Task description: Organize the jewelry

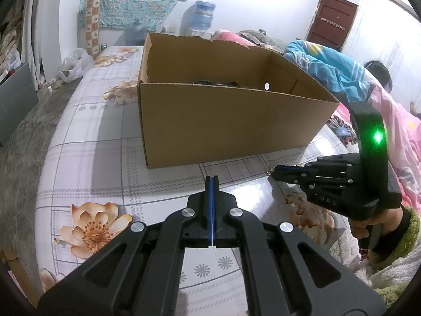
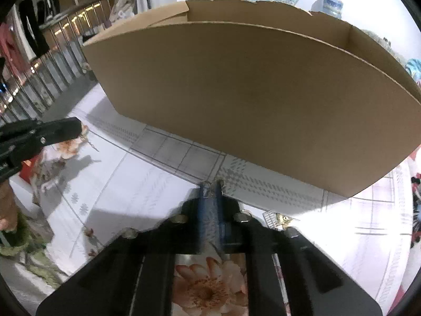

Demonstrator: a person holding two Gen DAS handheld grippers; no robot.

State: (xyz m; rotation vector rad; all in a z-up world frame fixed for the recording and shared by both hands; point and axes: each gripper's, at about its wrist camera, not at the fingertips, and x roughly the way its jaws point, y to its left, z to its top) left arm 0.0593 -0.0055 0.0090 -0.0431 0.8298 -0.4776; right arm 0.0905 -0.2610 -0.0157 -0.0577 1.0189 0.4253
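A brown cardboard box (image 1: 231, 121) stands open on the flowered tablecloth; dark jewelry pieces (image 1: 210, 82) lie inside it. The box also fills the right wrist view (image 2: 250, 100). My left gripper (image 1: 211, 180) is shut, and in the right wrist view (image 2: 76, 129) a thin chain (image 2: 89, 142) hangs from its tip. My right gripper (image 2: 210, 187) is shut on a small metal jewelry piece (image 2: 222, 188), low in front of the box wall; it also shows in the left wrist view (image 1: 275, 172). A gold charm (image 2: 285, 220) lies on the cloth beside it.
The table (image 1: 92, 158) carries a grey-checked cloth with orange flowers. Its left edge drops to a grey floor. Pink and blue bedding (image 1: 342, 79) lies behind the box at right. Water bottles (image 1: 202, 13) stand at the far wall.
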